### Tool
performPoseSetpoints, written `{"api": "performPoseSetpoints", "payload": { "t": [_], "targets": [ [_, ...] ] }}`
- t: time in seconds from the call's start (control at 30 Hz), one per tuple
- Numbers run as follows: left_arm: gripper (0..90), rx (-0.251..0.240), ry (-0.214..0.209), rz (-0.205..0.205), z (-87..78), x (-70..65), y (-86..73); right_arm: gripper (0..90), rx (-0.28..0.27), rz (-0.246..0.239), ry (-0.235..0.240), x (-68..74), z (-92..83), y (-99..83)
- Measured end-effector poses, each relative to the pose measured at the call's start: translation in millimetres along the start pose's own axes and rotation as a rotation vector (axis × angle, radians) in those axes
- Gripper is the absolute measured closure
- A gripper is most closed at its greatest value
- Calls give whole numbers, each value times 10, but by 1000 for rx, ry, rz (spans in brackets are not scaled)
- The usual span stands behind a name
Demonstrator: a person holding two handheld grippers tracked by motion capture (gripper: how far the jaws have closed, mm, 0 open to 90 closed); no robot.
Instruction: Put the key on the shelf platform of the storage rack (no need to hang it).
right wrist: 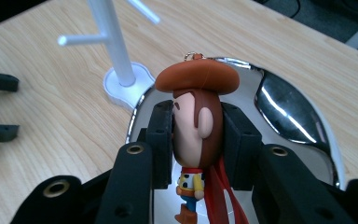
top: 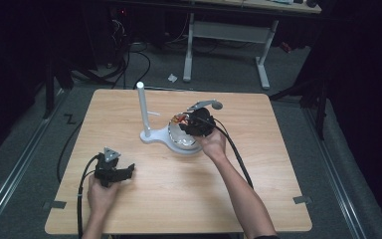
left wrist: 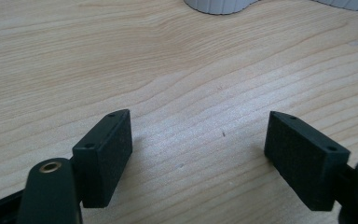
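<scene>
1. The right gripper (right wrist: 198, 140) clamps the head of a small brown-hatted cowboy figurine (right wrist: 197, 116) over the shiny silver dish (right wrist: 289, 112).
2. The left gripper (left wrist: 198, 158) rests wide apart, holding nothing, on the light wooden table (left wrist: 168, 60).

No readable text or labels.

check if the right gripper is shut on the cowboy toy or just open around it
Shut on it. In the right gripper view both pads press the sides of the cowboy toy's head, above the shiny tray; right gripper.
</scene>
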State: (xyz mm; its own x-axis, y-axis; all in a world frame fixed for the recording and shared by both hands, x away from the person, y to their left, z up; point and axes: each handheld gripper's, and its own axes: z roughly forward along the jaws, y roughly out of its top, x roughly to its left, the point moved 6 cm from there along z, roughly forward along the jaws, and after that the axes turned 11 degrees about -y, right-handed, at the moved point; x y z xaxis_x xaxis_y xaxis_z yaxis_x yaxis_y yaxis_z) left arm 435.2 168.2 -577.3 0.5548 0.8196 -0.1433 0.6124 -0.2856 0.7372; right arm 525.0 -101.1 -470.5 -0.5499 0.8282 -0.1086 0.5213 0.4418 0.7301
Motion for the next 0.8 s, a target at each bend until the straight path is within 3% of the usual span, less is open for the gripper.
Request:
{"api": "performPoseSetpoints", "payload": {
  "t": [0.17,0.7,0.8],
  "targets": [
    [237,0,0,0,0,0,0,679,25,17,-8,-1,57,-29],
    [237,0,1,1,0,1,0,675,75,-16,-41,-32,216,-104],
    [237,0,1,1,0,1,0,675,85,4,-43,-45,209,-111]
  ]
}}
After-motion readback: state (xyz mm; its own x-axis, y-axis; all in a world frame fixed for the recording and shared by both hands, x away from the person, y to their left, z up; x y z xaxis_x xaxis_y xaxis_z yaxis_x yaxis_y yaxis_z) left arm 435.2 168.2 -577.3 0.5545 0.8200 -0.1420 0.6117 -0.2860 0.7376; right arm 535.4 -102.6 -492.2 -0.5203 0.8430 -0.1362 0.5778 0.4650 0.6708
